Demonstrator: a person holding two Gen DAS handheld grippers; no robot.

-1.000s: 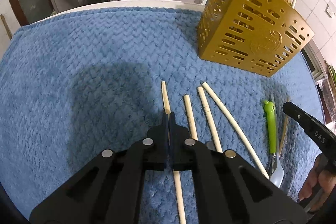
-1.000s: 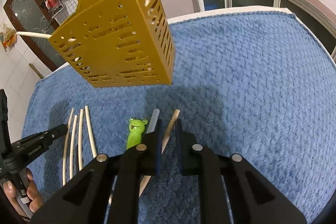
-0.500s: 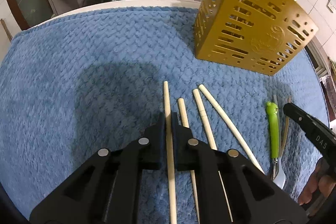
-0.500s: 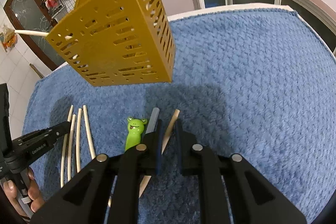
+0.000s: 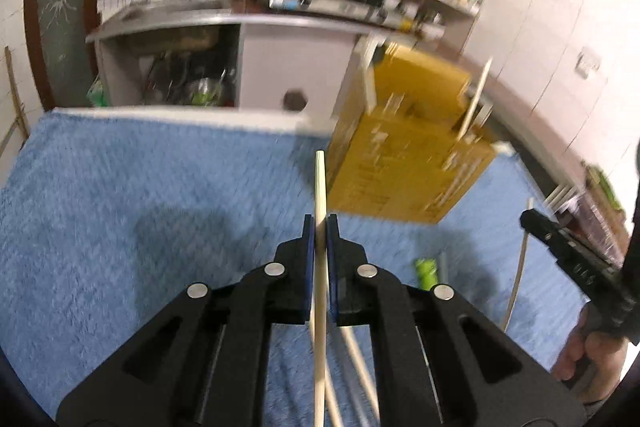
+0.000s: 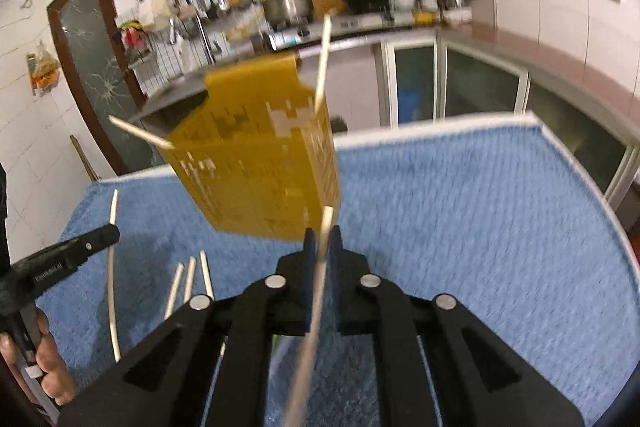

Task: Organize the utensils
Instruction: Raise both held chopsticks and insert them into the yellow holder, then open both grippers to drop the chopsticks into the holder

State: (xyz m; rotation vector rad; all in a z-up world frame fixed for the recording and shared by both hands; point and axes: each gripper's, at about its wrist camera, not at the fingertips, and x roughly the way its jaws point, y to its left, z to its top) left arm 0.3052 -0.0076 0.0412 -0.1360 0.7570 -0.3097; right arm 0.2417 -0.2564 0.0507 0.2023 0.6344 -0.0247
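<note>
chopstick (image 5: 320,187) in the left gripper (image 5: 320,227) runs straight along the fingers, its long axis pointing forward and up toward the yellow utensil holder (image 5: 408,163); the jaws are pressed onto it, and its free tip stands clear above the blue towel (image 5: 120,207). second chopstick (image 6: 326,223) is pinched the same way in the right gripper (image 6: 321,239), lying lengthwise between the fingers with its tip aimed at the holder's lower front wall. two more sticks poke out of the holder, one leaning left, one near upright. three loose chopsticks (image 6: 188,279) lie on the towel, side by side, pointing away. green frog-handled utensil (image 5: 427,267) lies on the towel just right of the left gripper. both views are blurred.
</note>
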